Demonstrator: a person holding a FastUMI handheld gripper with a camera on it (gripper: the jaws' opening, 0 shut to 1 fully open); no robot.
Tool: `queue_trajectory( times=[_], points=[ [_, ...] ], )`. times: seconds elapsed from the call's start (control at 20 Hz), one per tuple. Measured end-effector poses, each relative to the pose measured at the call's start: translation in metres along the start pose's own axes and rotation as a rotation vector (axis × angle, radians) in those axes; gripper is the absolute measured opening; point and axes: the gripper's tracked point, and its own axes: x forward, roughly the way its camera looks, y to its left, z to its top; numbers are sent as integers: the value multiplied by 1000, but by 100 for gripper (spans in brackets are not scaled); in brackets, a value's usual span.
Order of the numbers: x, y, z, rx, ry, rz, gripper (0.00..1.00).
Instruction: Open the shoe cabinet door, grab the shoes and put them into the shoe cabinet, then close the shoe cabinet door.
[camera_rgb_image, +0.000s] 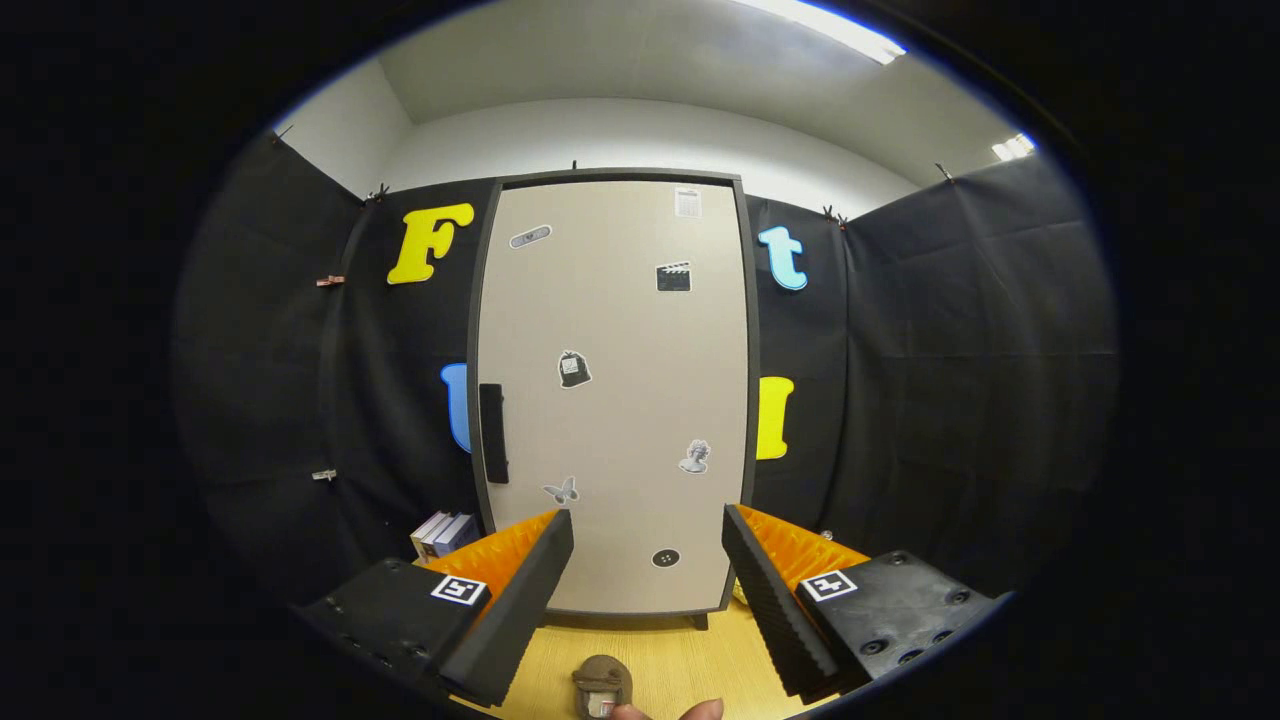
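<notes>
The shoe cabinet (615, 400) stands upright beyond my fingers, its beige door (620, 330) shut and dotted with small stickers. A dark vertical handle (493, 433) sits on the door's left edge, about halfway up. A brown shoe (601, 686) lies on the wooden floor between my fingers, close to me, partly cut off. My gripper (648, 525) is open, its fingers spread wide with nothing between them but the view of the door's lower part.
A stack of books (443, 533) rests on the floor to the left of the cabinet, behind my left finger. Fingertips of a person's hand (668, 711) show beside the shoe. Black cloth walls close in on both sides.
</notes>
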Motion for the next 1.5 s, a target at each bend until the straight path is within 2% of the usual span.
queue_trajectory(
  times=[0.35, 0.5, 0.85, 1.1, 1.35, 1.5],
  points=[
    [5, 18, -2, 17, 16, 21, 98],
    [20, 43, 11, 48, -3, 63, 98],
    [89, 113, 27, 83, -33, 132, 97],
    [139, 164, 19, 81, -36, 172, 98],
    [188, 191, 6, 61, -25, 154, 98],
    [211, 201, -4, 56, -5, 146, 90]
  ],
)
